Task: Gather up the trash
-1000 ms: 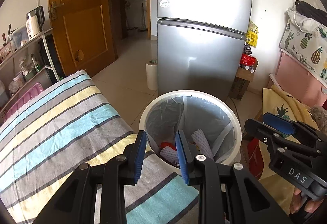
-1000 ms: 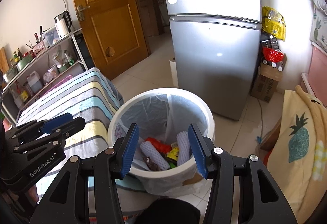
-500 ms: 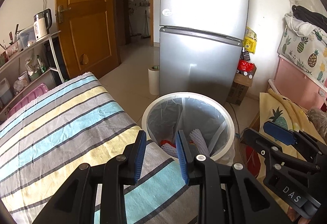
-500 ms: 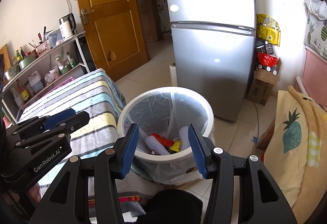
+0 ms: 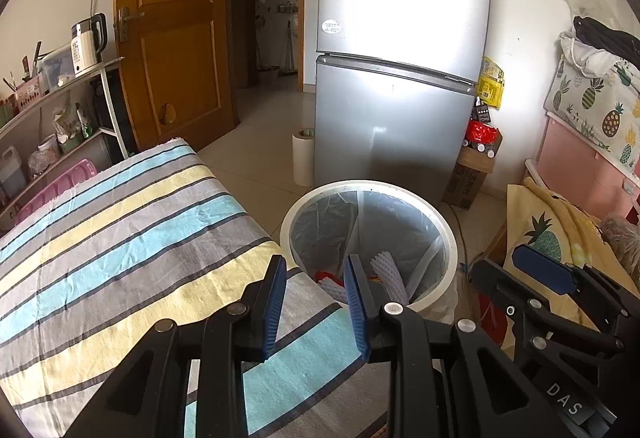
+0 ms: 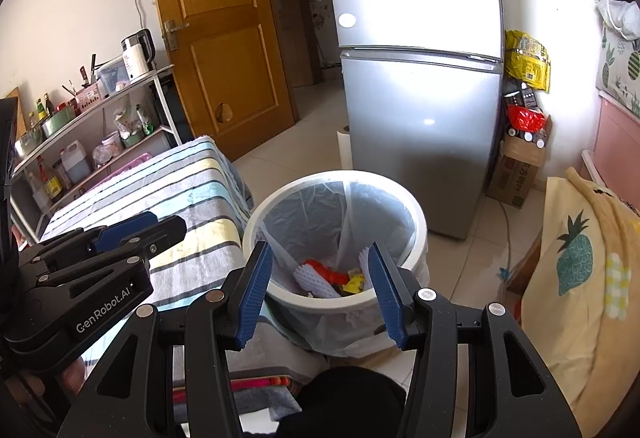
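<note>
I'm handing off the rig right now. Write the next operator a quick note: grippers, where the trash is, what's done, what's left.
Left gripper: open, holding nothing, over the striped-cloth table edge.
Right gripper: open, holding nothing, above the bin.
White round plastic bin with clear liner: on the floor between table and silver fridge.
Done: white foam fruit nets, red wrapper and yellow wrapper lie inside.
Left: no loose trash visible on the table; check out of view.

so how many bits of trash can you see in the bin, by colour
white foam fruit nets: 2
red wrapper: 1
yellow wrapper: 1
total: 4 visible in the trash bin; more may be hidden below.
</note>
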Demonstrator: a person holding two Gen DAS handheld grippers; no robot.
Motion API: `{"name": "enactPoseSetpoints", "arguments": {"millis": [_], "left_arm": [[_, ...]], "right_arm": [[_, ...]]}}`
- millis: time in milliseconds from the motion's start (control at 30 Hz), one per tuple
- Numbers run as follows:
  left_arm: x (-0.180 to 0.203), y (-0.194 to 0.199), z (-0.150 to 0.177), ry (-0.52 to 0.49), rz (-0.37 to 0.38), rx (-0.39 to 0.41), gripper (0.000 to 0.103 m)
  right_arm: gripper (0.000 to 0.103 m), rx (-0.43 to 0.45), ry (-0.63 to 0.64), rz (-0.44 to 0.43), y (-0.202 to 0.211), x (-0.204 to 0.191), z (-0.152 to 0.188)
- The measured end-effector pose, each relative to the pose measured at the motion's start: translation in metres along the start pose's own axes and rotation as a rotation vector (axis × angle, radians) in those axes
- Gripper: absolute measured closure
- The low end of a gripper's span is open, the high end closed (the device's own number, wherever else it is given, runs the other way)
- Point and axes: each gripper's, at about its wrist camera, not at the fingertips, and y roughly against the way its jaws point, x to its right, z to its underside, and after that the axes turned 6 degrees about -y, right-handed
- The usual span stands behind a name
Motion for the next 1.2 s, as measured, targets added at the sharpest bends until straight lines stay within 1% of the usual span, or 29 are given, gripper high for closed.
{"name": "enactPoseSetpoints", "arguments": {"millis": [1200], "left_arm": [[-0.0019,0.0012,0.0,0.005,-0.008,-0.006,0.073]], "right_arm": [[0.052,-0.001,0.01,0.005,0.0016,-0.005,-0.0007]]}}
